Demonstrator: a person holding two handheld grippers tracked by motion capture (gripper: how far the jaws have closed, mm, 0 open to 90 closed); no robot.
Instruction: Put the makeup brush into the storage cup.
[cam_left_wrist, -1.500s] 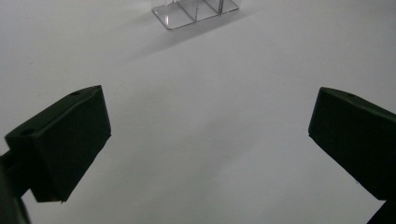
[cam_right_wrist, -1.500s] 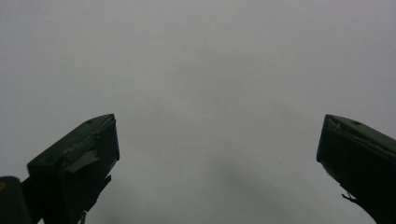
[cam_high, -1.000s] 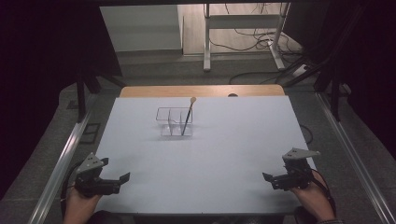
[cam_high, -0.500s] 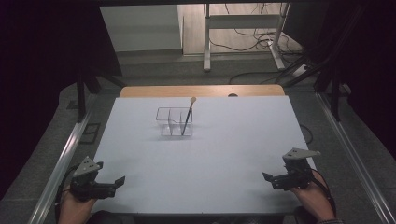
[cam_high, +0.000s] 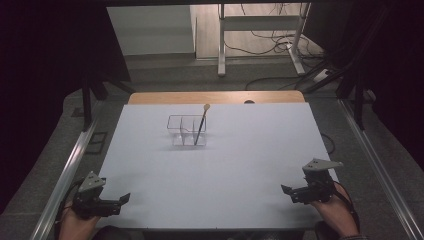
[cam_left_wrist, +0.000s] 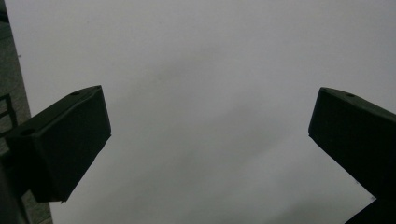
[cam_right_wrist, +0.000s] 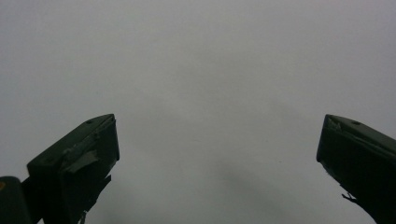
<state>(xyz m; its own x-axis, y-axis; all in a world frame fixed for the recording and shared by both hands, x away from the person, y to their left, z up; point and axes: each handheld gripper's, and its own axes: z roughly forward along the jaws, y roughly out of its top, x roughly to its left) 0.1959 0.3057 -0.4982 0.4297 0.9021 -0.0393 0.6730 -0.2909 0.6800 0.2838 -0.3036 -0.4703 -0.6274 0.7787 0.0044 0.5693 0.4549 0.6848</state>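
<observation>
The white table spreads wide and bare in front of the person, and nearly all of it is free room. Near its far middle stands the clear divided holder, with a thin stick leaning upright in its right-hand compartment, the pale rounded tip poking above the rim. The one change worth noting is on the left: the left gripper has slid back and outward over the last second, from a spot a little in on the table to its near-left corner, just at the edge, next to the metal rail that runs along that side. The right gripper has stayed put near the near-right edge. Both sets of jaws stand wide apart with nothing between them, as the left gripper view and right gripper view show over plain white surface. I read this as both hands parked at rest, well apart from the holder, with no reach under way. Any move toward the stick has an unobstructed path; only the left rail and the near edge crowd the left hand.
</observation>
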